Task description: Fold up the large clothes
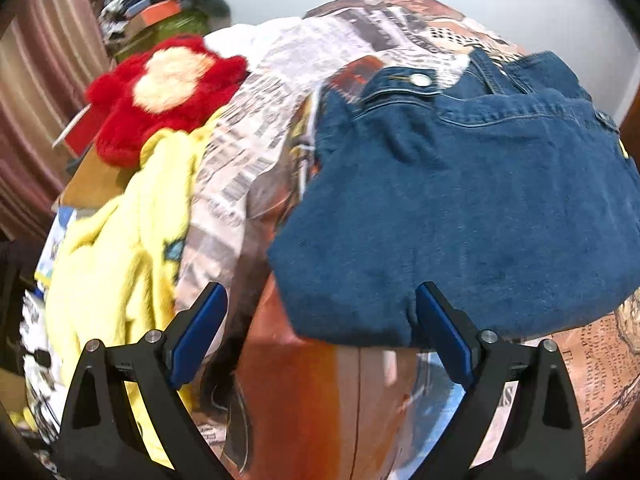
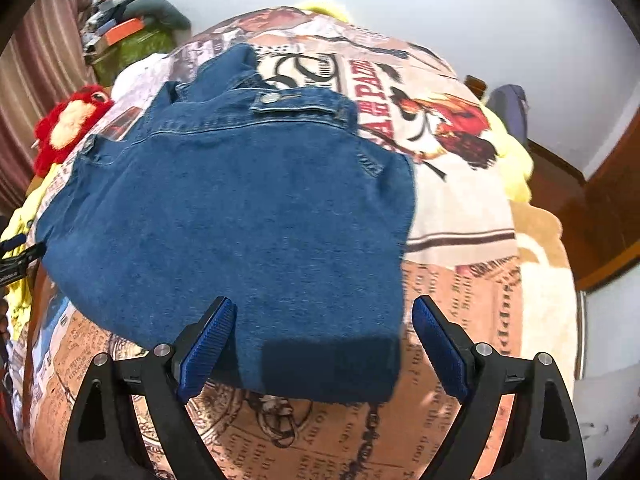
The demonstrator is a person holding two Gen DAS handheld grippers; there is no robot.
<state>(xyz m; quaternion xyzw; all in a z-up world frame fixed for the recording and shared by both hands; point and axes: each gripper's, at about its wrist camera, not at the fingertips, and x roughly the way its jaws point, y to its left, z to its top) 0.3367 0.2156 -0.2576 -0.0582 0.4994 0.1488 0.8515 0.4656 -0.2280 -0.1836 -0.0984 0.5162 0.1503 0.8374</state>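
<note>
A folded blue denim garment lies on a bed covered with a newspaper-print sheet. Its button waistband faces away. In the right wrist view the denim fills the middle. My left gripper is open, its jaws wide apart at the denim's near left corner, holding nothing. My right gripper is open, jaws straddling the denim's near edge, nothing between the pads.
A yellow cloth lies bunched at the left. A red and cream plush toy sits behind it. A pile of items stands at the back left beside curtains. A wooden door frame stands at the right.
</note>
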